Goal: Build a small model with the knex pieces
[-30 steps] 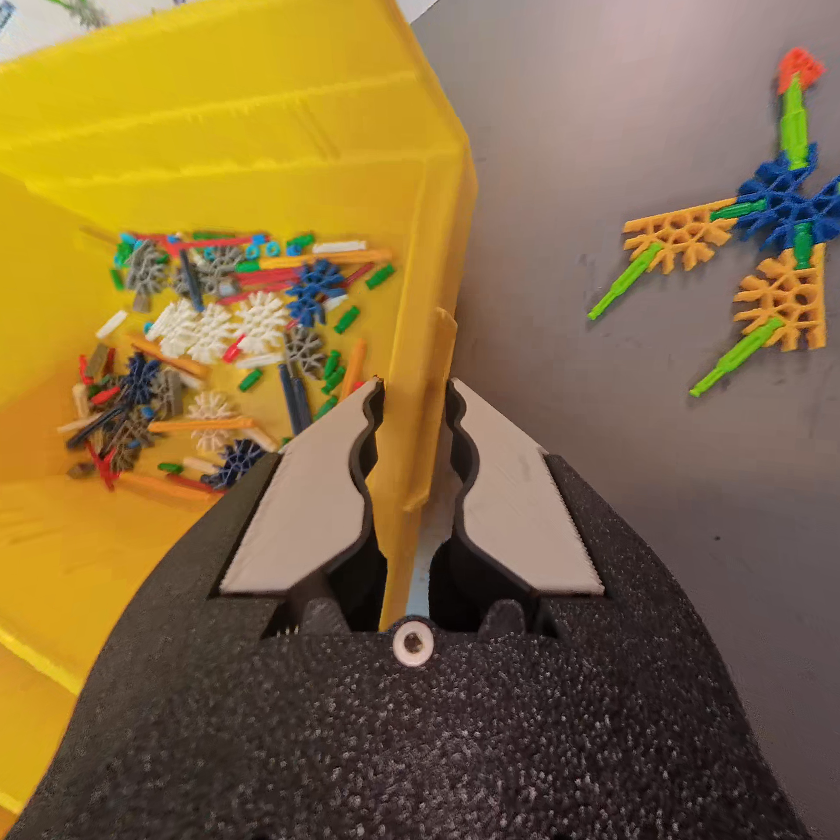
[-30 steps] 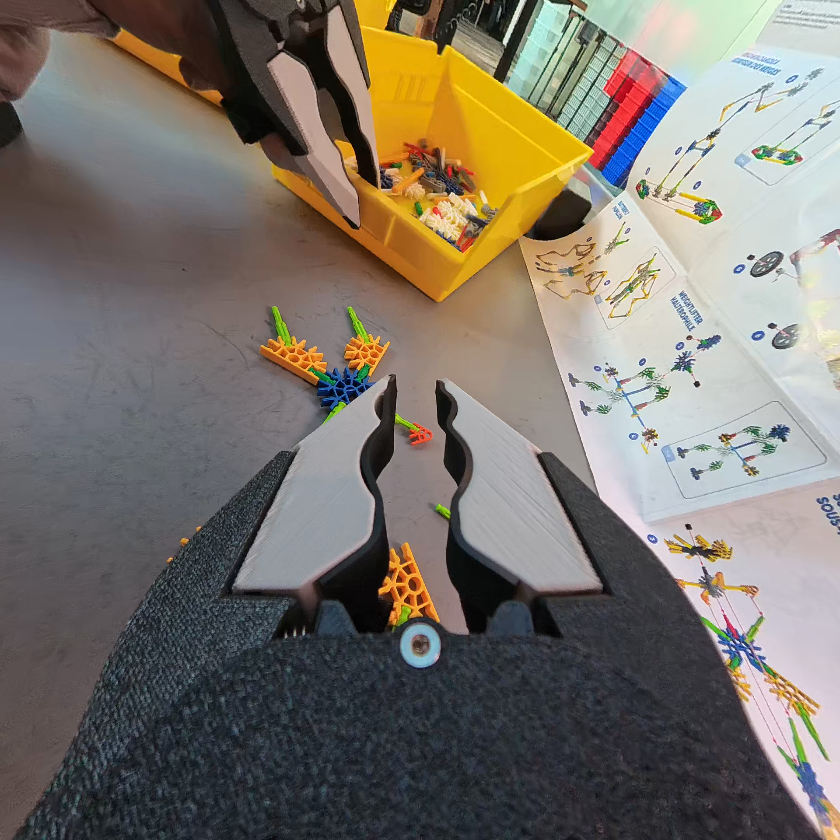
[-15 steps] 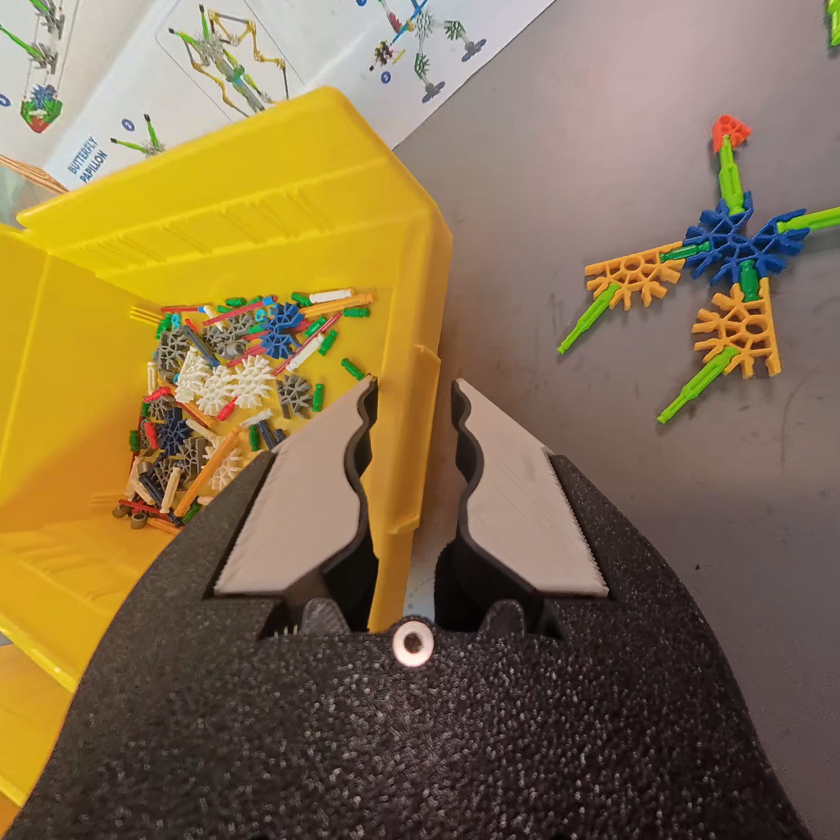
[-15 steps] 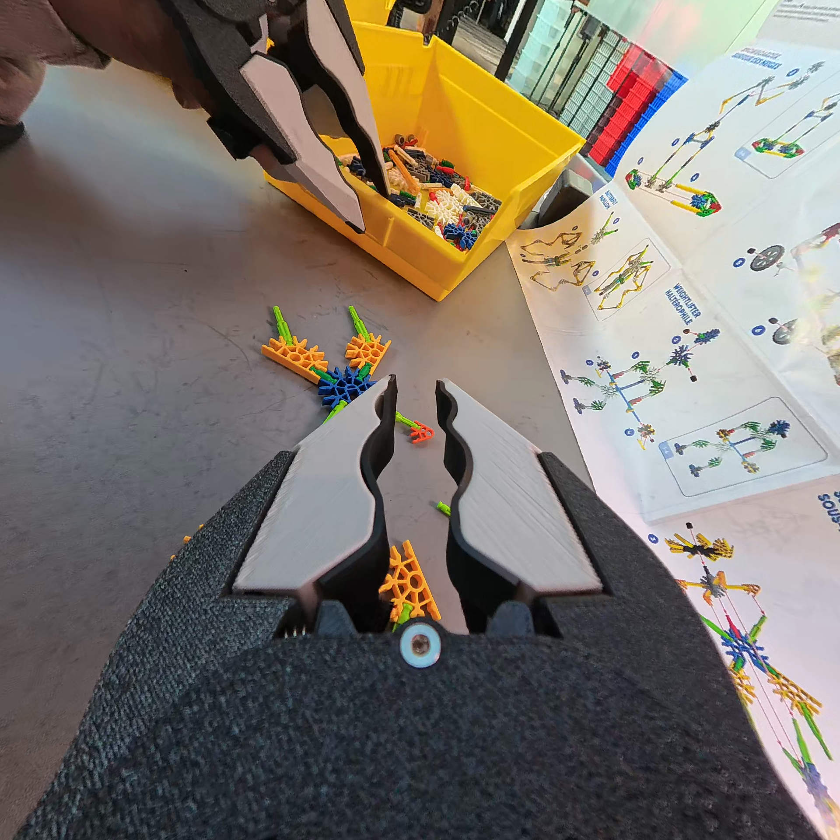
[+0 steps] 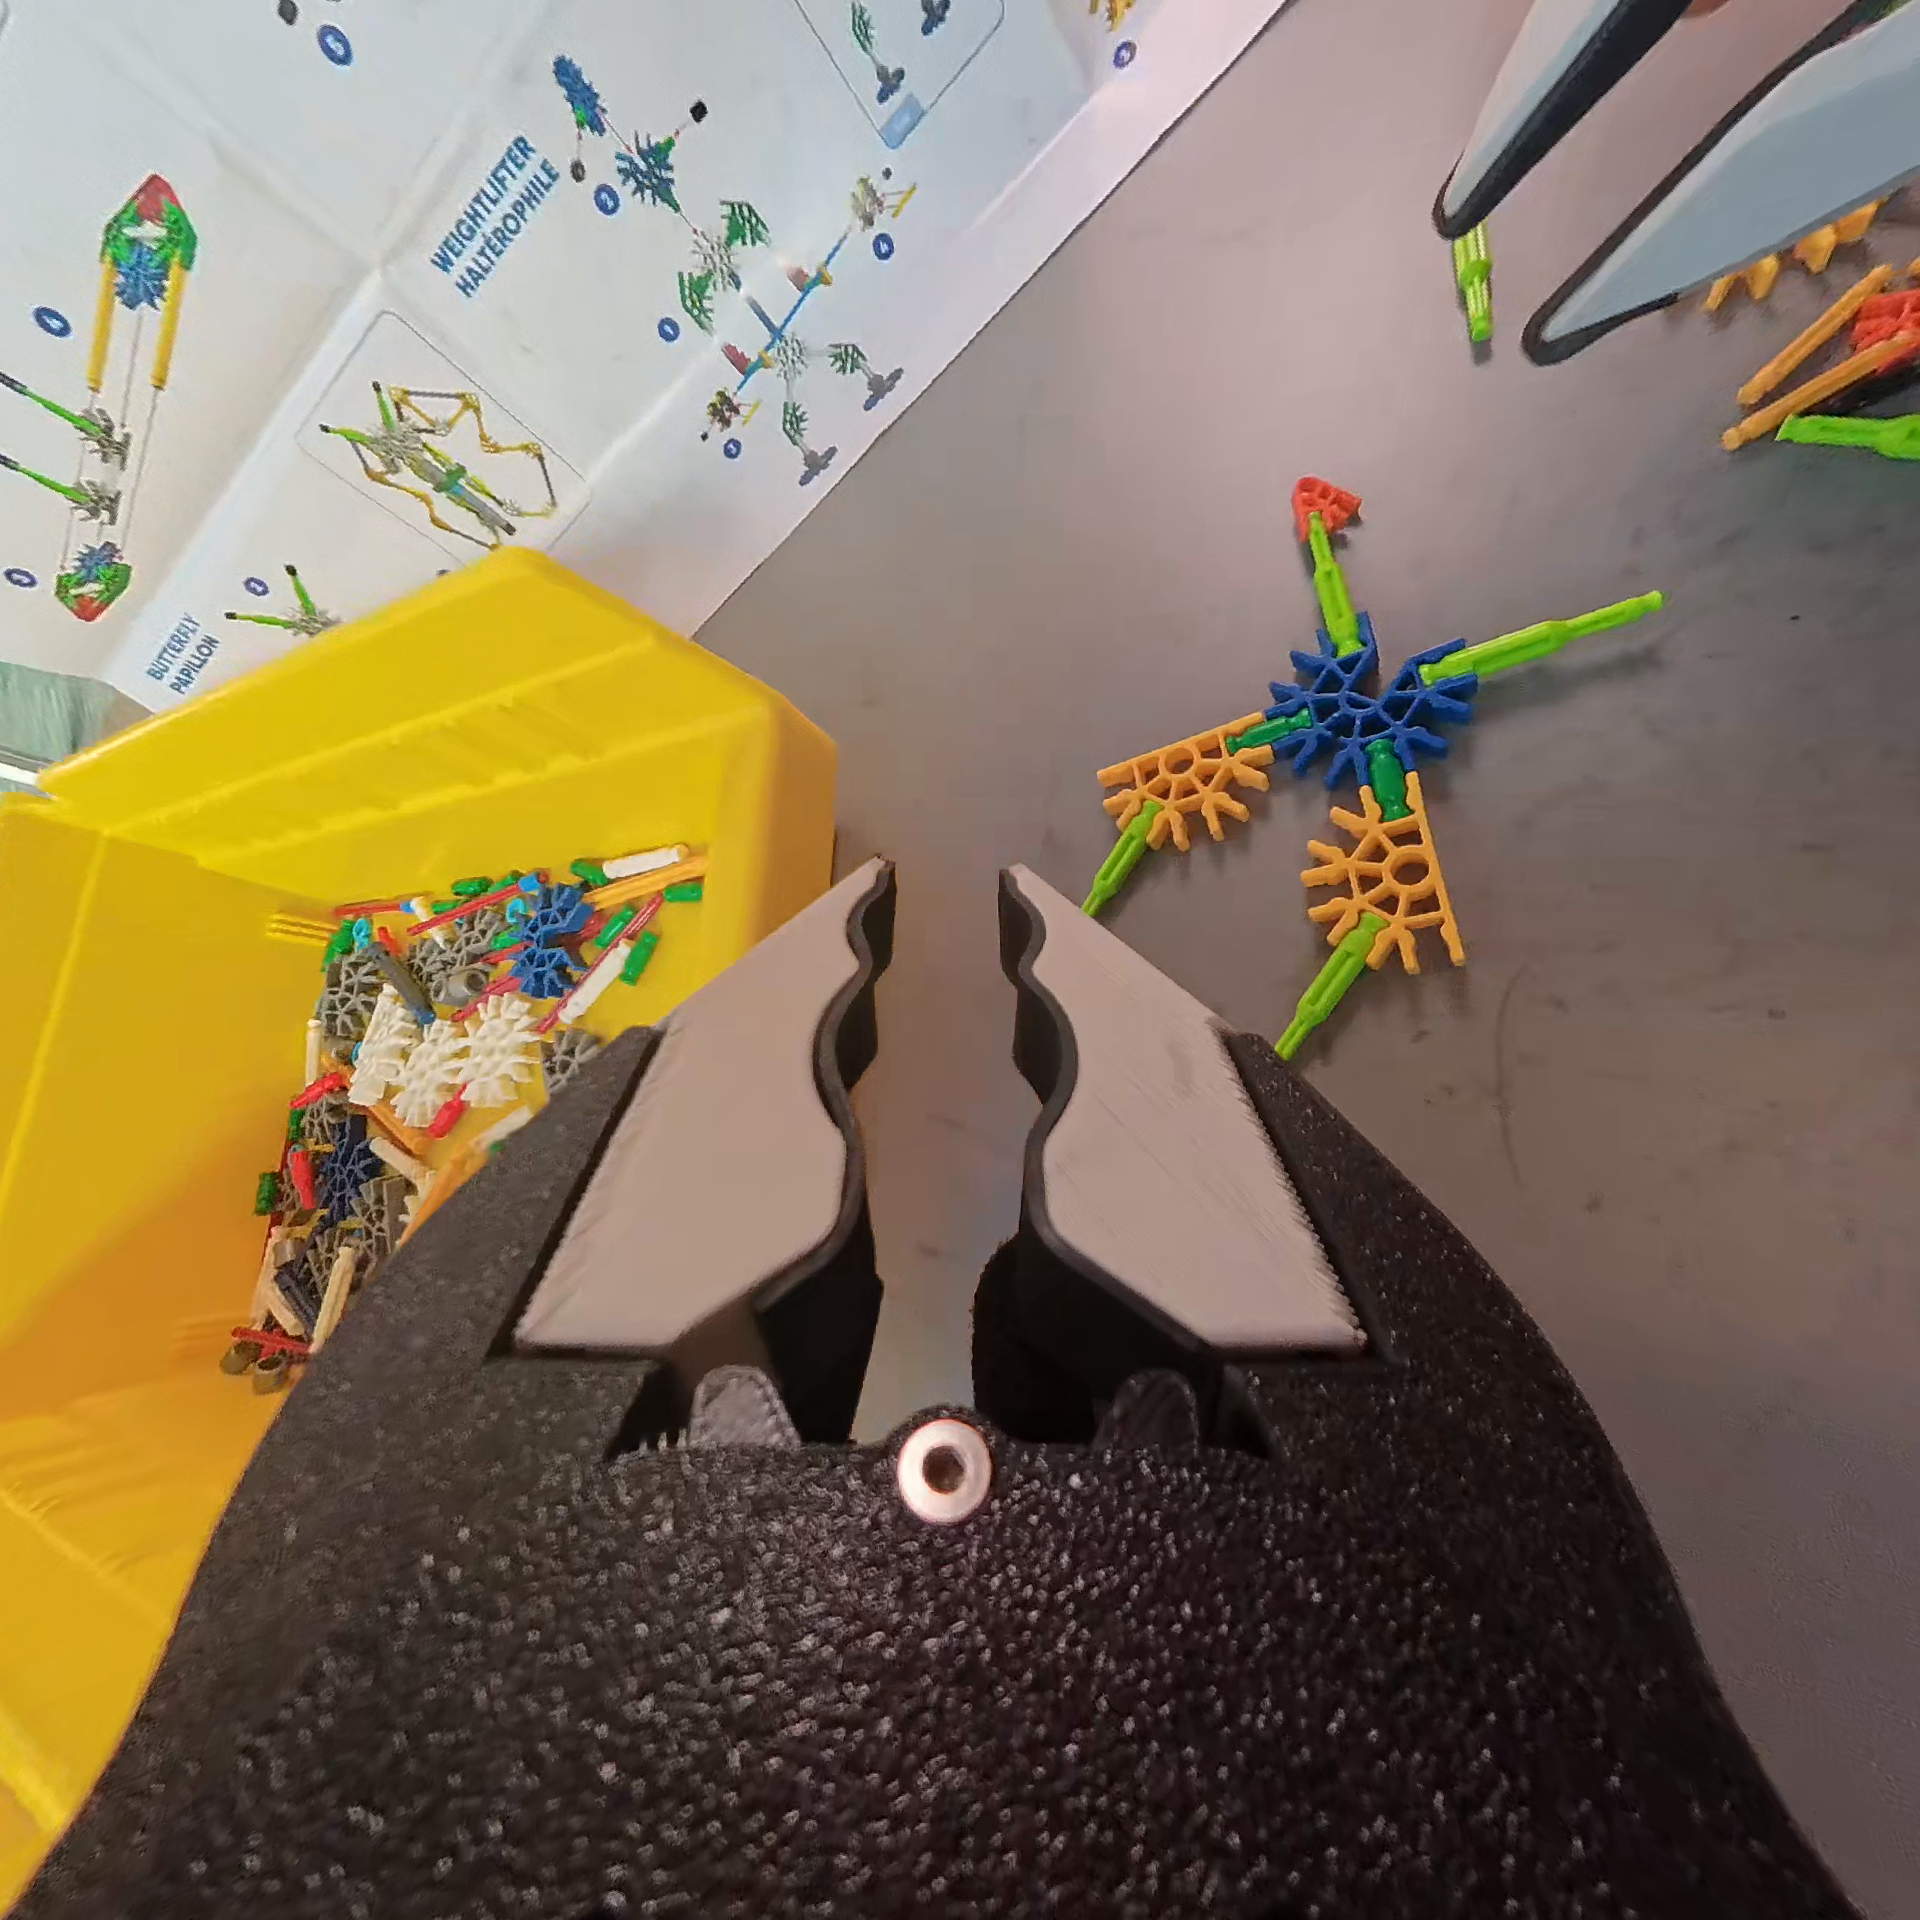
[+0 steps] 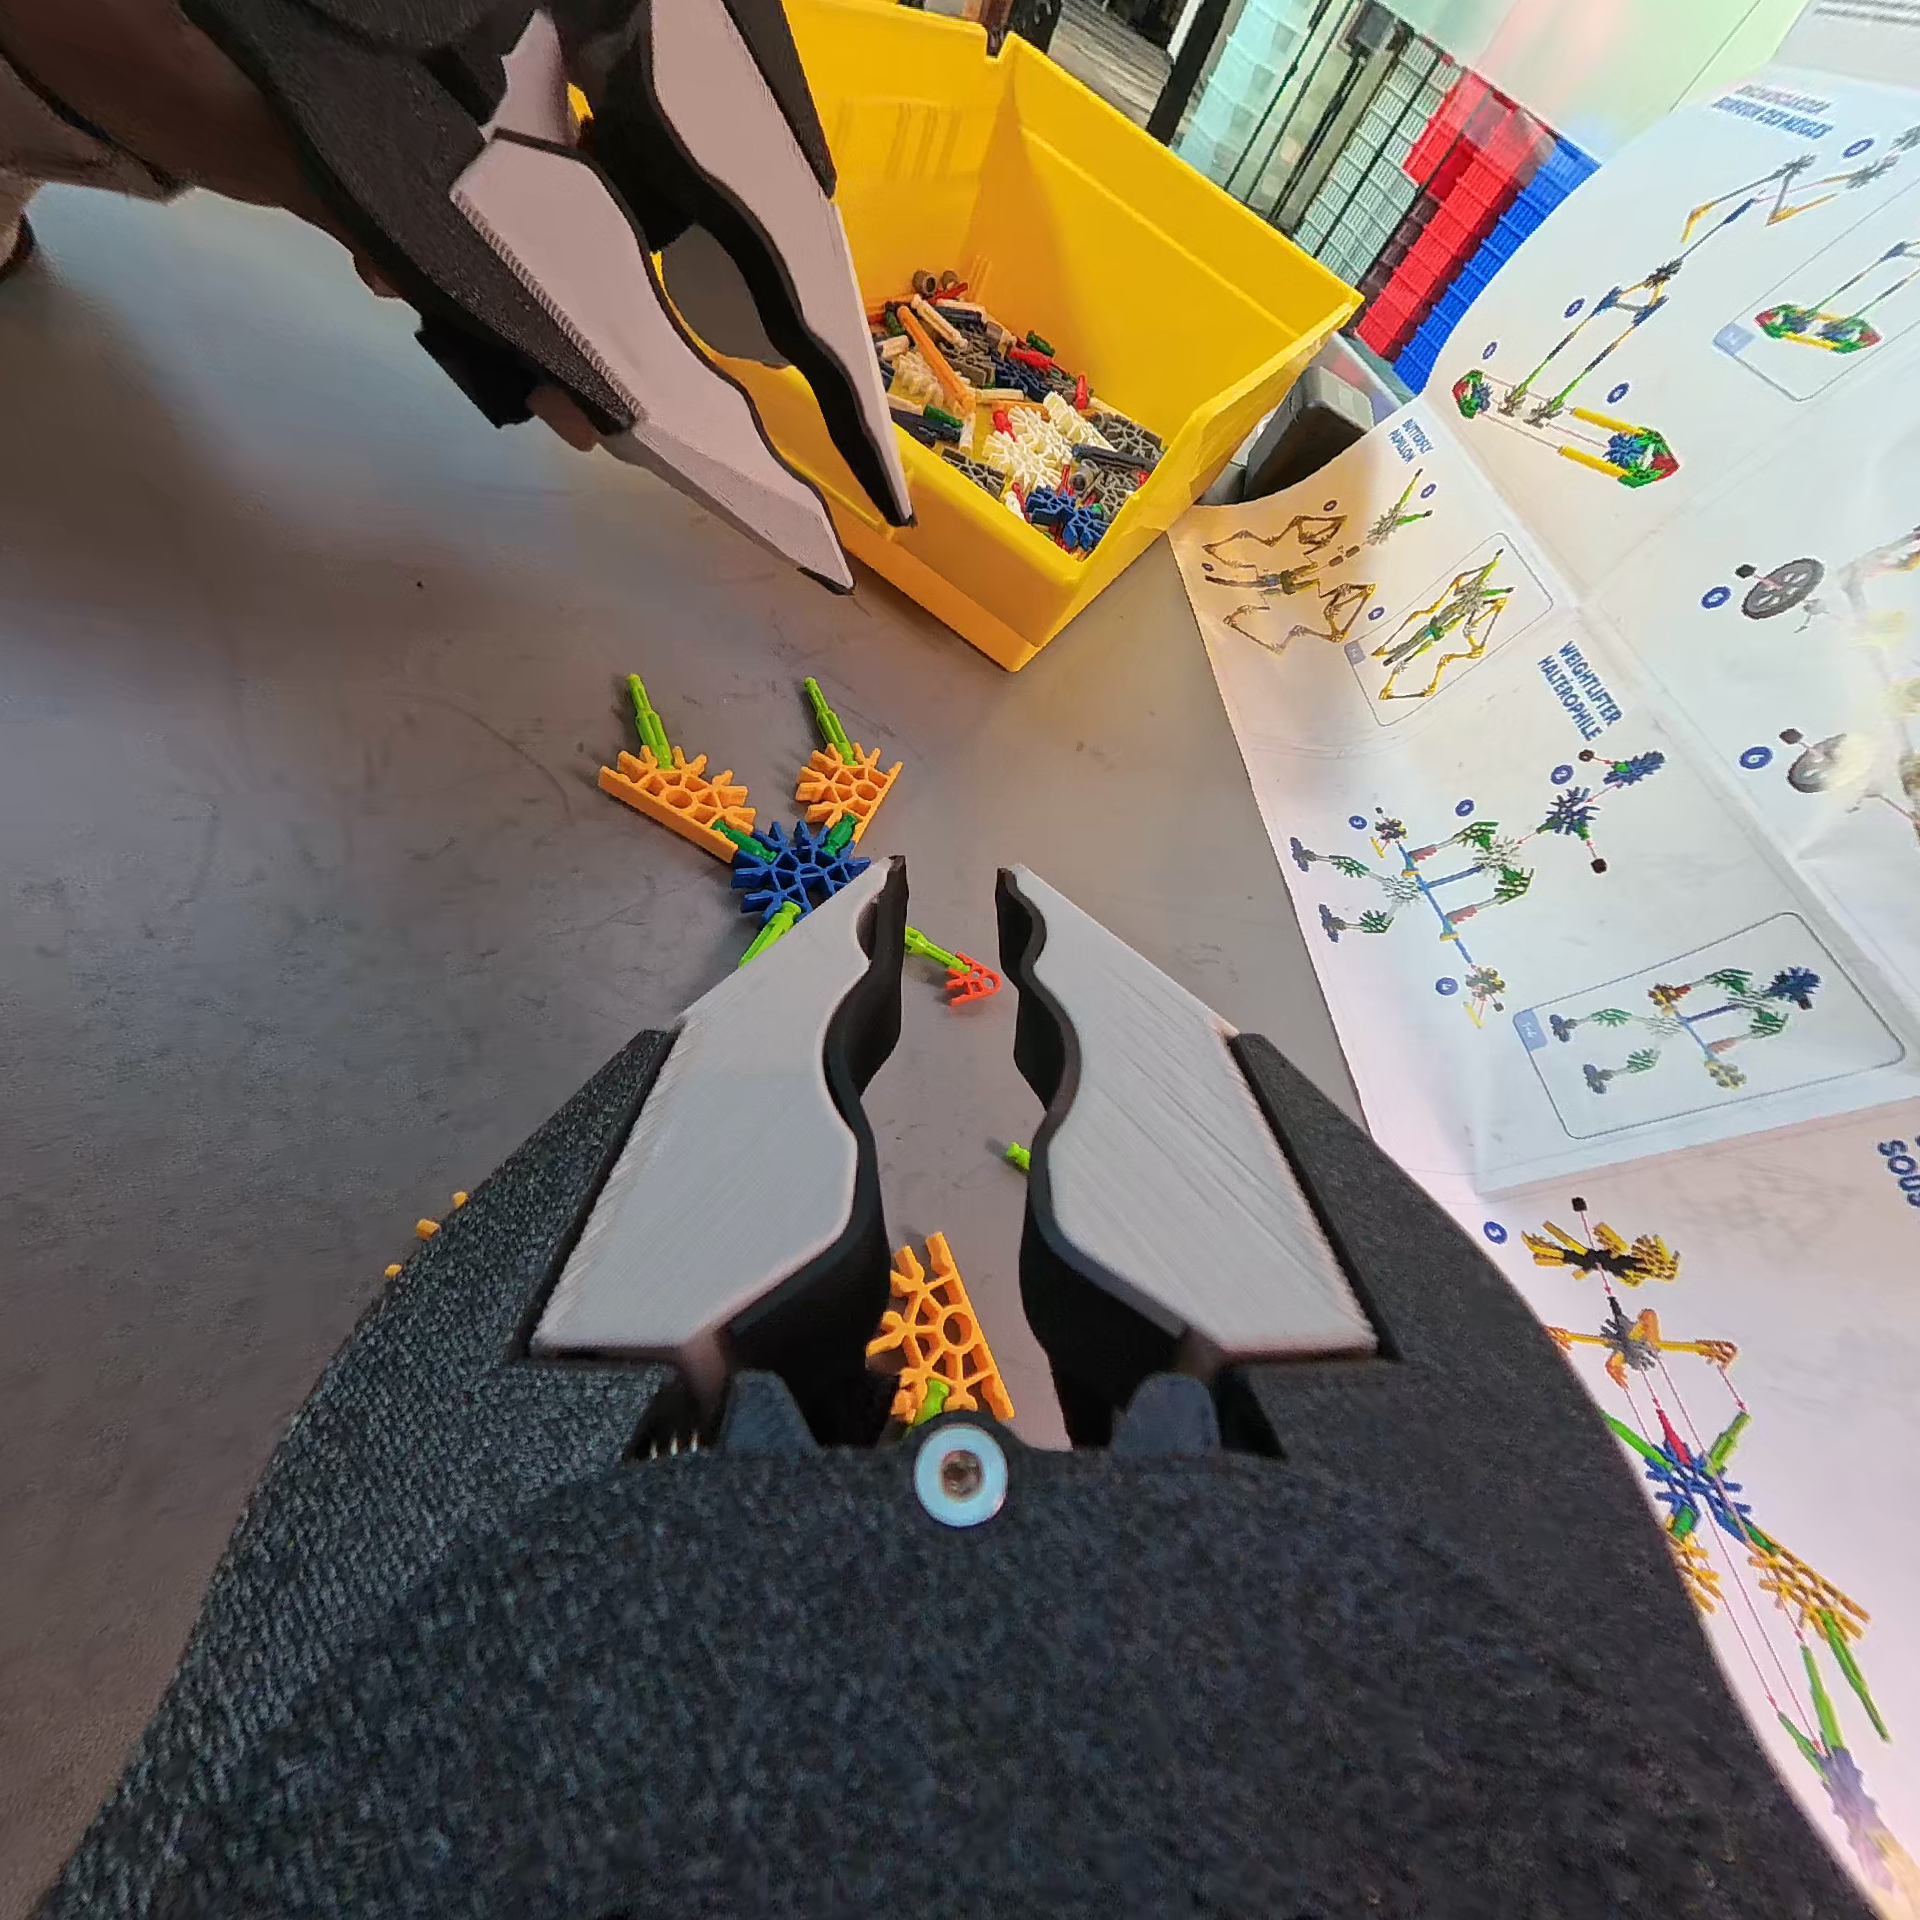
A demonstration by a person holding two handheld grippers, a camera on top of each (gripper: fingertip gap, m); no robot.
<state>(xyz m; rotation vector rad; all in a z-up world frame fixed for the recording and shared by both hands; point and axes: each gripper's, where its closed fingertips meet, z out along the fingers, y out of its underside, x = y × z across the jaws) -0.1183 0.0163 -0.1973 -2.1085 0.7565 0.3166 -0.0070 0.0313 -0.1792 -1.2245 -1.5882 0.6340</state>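
Observation:
My left gripper (image 5: 945, 904) is open and empty, hovering over the grey table just right of the yellow bin (image 5: 499, 686). It also shows in the right wrist view (image 6: 875, 549), at the bin's near corner. The bin holds several loose rods and connectors (image 5: 468, 1018). A flat assembly with a blue hub (image 5: 1361, 717), green rods and orange connectors lies on the table to the right. My right gripper (image 6: 951, 883) is open and empty, low over the table, with the blue hub (image 6: 798, 868) at its left fingertip. An orange connector (image 6: 940, 1340) lies between its finger bases.
A large printed instruction sheet (image 5: 416, 260) covers the table beyond the bin, on the right in the right wrist view (image 6: 1558, 727). Orange rods and a green piece (image 5: 1818, 364) lie near my right gripper (image 5: 1501, 286). Red and blue stacked bins (image 6: 1475, 229) stand behind. The blue hub (image 6: 798, 868) sits 6 cm or so from the ends of my right fingers. My left wrist view (image 5: 1374, 721) looks at it from another angle.
My left gripper has come off the bin's wall, which stood between its jaws, and moved up and right over the table. The right gripper has not moved.

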